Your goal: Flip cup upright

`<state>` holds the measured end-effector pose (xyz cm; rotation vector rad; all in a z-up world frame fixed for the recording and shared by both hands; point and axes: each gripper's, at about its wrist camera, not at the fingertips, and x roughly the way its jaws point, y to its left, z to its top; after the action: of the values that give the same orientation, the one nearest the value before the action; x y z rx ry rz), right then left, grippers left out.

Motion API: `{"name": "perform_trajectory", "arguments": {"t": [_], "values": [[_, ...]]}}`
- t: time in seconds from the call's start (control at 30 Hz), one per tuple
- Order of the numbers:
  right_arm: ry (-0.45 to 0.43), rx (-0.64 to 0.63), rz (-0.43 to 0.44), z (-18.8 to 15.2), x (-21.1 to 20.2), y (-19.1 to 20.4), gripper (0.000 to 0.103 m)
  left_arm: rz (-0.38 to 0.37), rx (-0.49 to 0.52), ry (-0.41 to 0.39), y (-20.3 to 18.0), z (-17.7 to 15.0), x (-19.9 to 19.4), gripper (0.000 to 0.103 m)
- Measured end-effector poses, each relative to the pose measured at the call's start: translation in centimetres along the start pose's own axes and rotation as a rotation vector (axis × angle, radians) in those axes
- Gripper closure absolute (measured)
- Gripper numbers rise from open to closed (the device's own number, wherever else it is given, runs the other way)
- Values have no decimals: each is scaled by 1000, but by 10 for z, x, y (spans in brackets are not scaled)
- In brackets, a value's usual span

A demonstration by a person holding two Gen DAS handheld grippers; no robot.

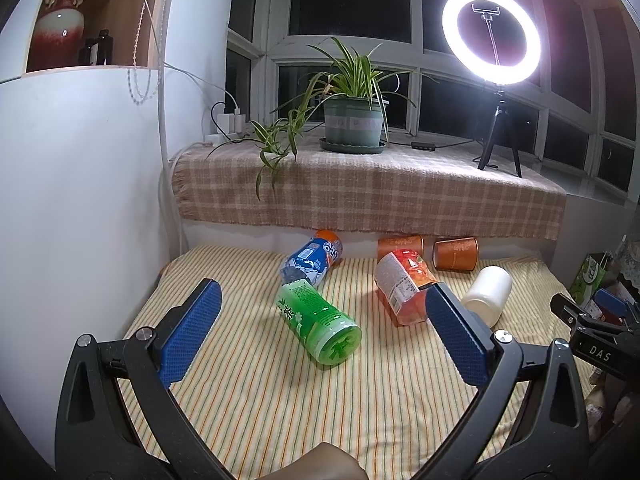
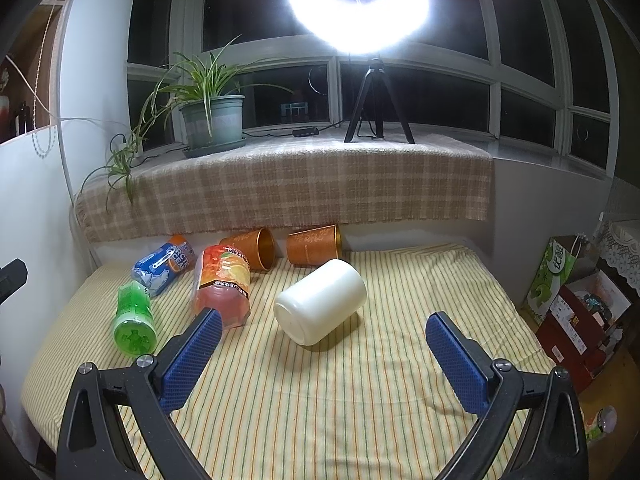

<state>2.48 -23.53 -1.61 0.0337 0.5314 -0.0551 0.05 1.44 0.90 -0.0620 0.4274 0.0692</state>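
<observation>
Several cups lie on their sides on the striped cloth (image 1: 260, 400). A green cup (image 1: 318, 320) lies just ahead of my open, empty left gripper (image 1: 322, 300). Behind it lie a blue cup (image 1: 314, 262), a red-orange cup (image 1: 404, 286), a white cup (image 1: 488, 294) and two copper cups (image 1: 456, 253) at the back. In the right wrist view the white cup (image 2: 320, 306) lies just ahead of my open, empty right gripper (image 2: 324, 320), base toward me. The green cup (image 2: 133, 320), red-orange cup (image 2: 222, 288), blue cup (image 2: 164, 266) and copper cups (image 2: 314, 245) lie to its left and behind.
A plaid-covered sill (image 1: 360, 184) runs behind the cloth, holding a potted plant (image 1: 352, 120) and a ring light on a tripod (image 1: 492, 32). A white wall (image 1: 80, 200) closes the left side. Boxes and a green bag (image 2: 560, 280) stand off the right edge.
</observation>
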Motion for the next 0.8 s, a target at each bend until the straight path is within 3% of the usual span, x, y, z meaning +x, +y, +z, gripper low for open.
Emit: {"name": "perform_trajectory", "arguments": {"t": [0.8], "values": [[25,6,9,-1,4,0,0,-2,0,2,-4,2,-2,0]]}}
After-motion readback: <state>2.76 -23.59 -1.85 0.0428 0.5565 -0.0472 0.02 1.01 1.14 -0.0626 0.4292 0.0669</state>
